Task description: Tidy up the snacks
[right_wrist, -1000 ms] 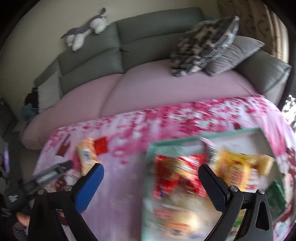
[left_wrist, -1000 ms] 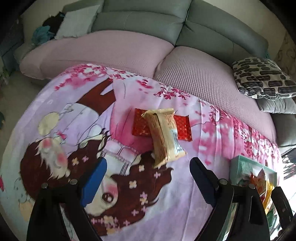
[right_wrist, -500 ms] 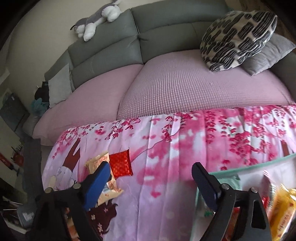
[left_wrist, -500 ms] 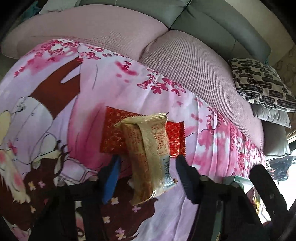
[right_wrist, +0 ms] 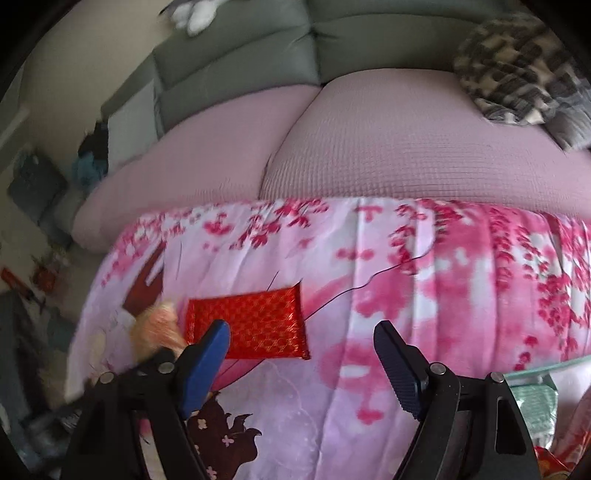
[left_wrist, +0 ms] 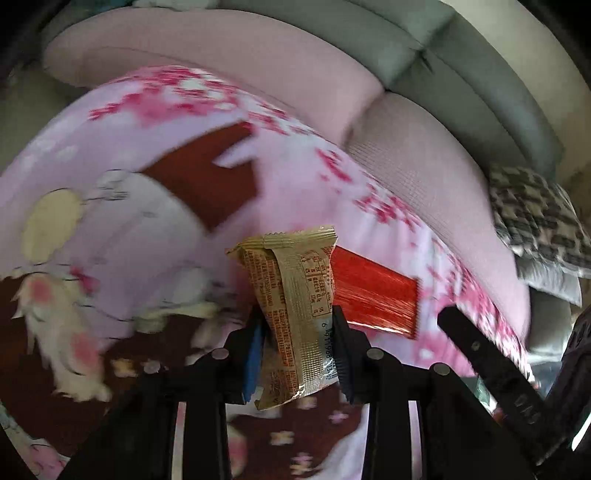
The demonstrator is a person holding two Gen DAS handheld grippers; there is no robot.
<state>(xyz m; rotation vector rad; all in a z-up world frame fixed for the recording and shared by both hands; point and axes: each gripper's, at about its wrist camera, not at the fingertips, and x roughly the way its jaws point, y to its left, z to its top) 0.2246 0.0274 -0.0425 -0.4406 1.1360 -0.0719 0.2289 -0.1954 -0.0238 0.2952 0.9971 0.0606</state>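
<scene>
My left gripper (left_wrist: pixel 297 325) is shut on a tan snack packet (left_wrist: pixel 295 295), which stands up between the blue pads. Just behind and to the right of it, a red foil packet (left_wrist: pixel 373 295) lies flat on the pink printed blanket (left_wrist: pixel 147 206). My right gripper (right_wrist: pixel 301 332) hovers over that red packet (right_wrist: pixel 251 325) with its jaws closing. The packet's right part lies under the gap, and the pads are not touching it. The tan packet (right_wrist: pixel 159 328) is a blur at the left of the right wrist view.
A green box (right_wrist: pixel 535 373) with several snacks sits at the blanket's right end. Behind the blanket runs a sofa with a pink cover (right_wrist: pixel 369 147), a patterned cushion (right_wrist: pixel 517 66) and a plush toy (right_wrist: pixel 195 14). One right gripper finger (left_wrist: pixel 480 350) shows in the left wrist view.
My left jaws have shut on the tan packet and pulled it off the red one. My right gripper has swung left from the green box to the red packet, its jaws narrowing.
</scene>
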